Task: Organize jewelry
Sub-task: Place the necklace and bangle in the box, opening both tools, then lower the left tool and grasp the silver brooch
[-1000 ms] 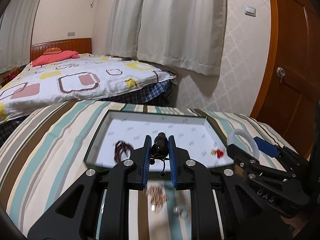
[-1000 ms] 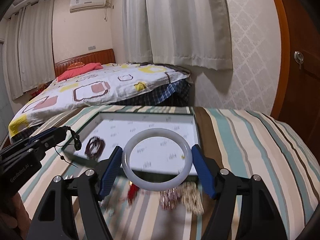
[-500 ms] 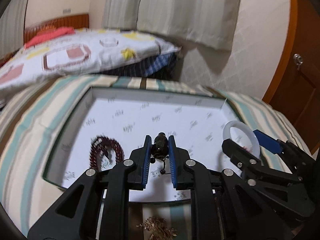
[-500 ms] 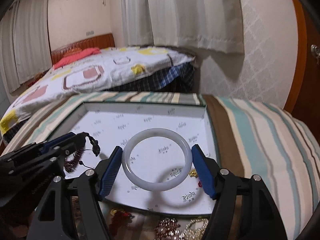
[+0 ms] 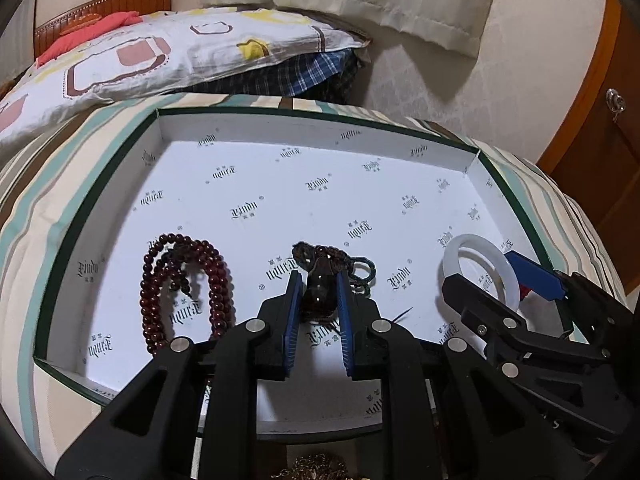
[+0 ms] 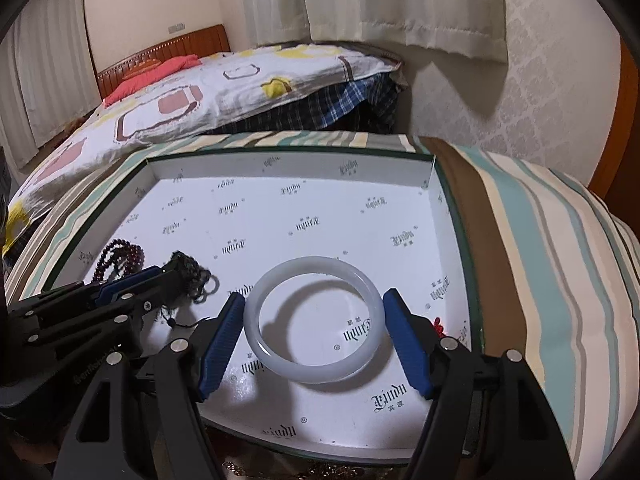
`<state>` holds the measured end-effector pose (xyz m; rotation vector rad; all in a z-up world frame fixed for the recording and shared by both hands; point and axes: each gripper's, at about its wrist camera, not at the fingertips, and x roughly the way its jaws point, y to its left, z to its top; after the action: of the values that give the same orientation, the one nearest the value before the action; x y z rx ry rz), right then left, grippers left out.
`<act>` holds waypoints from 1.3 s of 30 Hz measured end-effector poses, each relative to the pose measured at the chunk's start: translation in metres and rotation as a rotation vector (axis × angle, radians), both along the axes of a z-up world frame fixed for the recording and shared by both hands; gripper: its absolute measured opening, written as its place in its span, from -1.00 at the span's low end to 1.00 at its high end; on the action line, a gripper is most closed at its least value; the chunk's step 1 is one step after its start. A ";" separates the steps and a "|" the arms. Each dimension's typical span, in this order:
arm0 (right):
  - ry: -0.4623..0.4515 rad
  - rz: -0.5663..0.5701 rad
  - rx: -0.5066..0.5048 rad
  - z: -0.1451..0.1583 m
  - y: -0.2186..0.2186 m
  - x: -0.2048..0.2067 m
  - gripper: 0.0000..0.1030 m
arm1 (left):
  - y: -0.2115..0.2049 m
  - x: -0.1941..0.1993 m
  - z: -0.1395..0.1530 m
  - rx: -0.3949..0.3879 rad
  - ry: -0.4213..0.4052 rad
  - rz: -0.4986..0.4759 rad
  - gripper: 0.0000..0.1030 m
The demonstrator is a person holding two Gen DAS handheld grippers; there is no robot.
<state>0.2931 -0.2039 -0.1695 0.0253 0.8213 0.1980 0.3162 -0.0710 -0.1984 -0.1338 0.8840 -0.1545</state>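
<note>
A shallow white box [image 5: 120, 216] with a dark green rim fills the middle of both views, lying on a striped cloth [image 6: 560, 264] in cream, teal and brown. Behind it, across the upper left of each frame, stands a bed [image 6: 208, 88] with a patterned quilt, and pale curtains [image 6: 400, 0] hang at top centre. A wooden door [image 5: 600, 128] shows at the right edge of the left view. The box lining carries a repeated dark gothic logo; the letters look like "Lindu" but are hard to read.

A string of dark red beads [image 5: 184, 284] lies in the box's lower left part. In the left view, the left hand-held gripper [image 5: 318, 312] has its blue pads nearly together, pinching a dark pendant [image 5: 318, 300] whose braided cord touches the box floor. In the right view, the right hand-held gripper [image 6: 314, 340] is spread wide, clamping a white bangle [image 6: 314, 324] low over the box's lower right part. Gold chains [image 5: 316, 466] lie just outside the near rim.
</note>
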 end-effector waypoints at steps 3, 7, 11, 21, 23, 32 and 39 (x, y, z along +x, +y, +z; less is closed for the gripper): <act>0.008 -0.001 -0.012 -0.001 0.001 0.001 0.34 | 0.000 0.001 0.000 -0.003 0.001 0.000 -0.61; 0.012 -0.002 -0.008 -0.001 -0.001 0.001 0.36 | 0.001 0.002 0.002 0.004 0.000 0.008 -0.40; 0.011 -0.006 0.008 -0.001 -0.004 0.002 0.36 | 0.006 0.001 0.003 -0.008 0.003 0.027 -0.11; -0.100 -0.024 0.018 0.030 -0.005 -0.024 0.36 | 0.012 -0.028 0.038 0.008 -0.127 0.026 0.19; -0.127 -0.033 0.024 0.039 -0.008 -0.034 0.36 | 0.015 -0.041 0.050 0.001 -0.178 0.028 0.27; -0.217 -0.082 0.029 0.057 -0.017 -0.087 0.36 | 0.029 -0.103 0.075 0.047 -0.328 0.068 0.33; -0.233 -0.094 0.011 0.049 -0.017 -0.128 0.36 | 0.045 -0.143 0.069 0.061 -0.314 0.099 0.33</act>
<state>0.1650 -0.2214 -0.1204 0.0501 0.5858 0.1145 0.1729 -0.0262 -0.1295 -0.0933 0.5671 -0.0537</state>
